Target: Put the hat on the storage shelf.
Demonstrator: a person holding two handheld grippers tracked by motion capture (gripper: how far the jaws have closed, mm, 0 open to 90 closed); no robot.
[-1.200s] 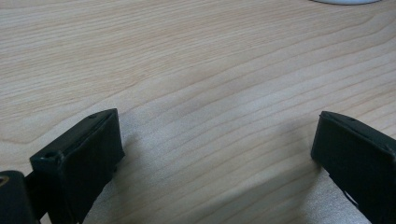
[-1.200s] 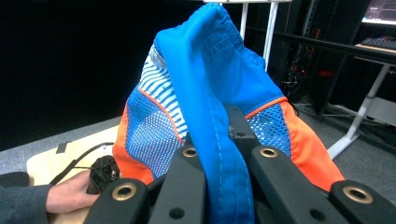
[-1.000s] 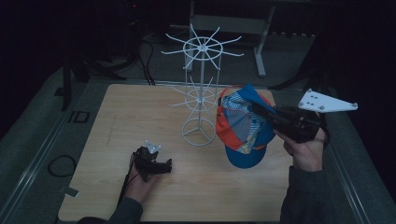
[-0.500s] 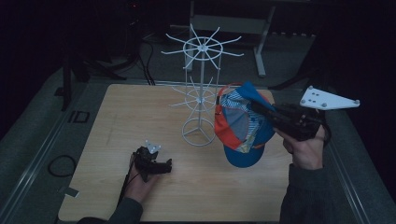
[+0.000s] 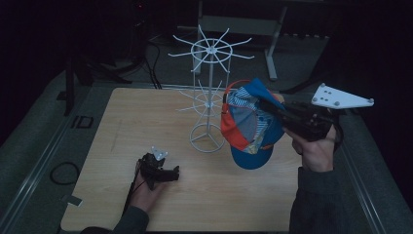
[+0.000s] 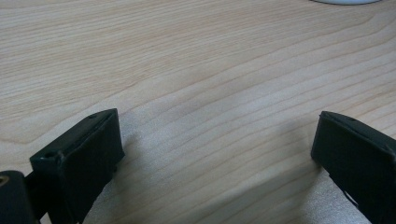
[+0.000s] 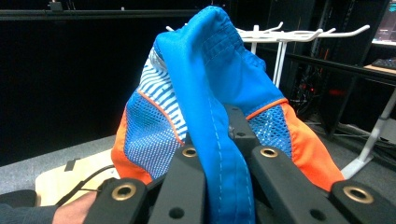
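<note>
I'm looking down on a light wooden table (image 5: pixel 122 117) with rounded corners, its pale grain running lengthwise and plain to see in the left gripper view. A white wire rack (image 5: pixel 208 87) stands on it by its ring-shaped base, toward the far middle — the spokes fan out above. Near my edge, left of centre, the left gripper (image 5: pixel 168 173) rests on the wood in the person's hand, its jaws standing wide apart over bare board.
</note>
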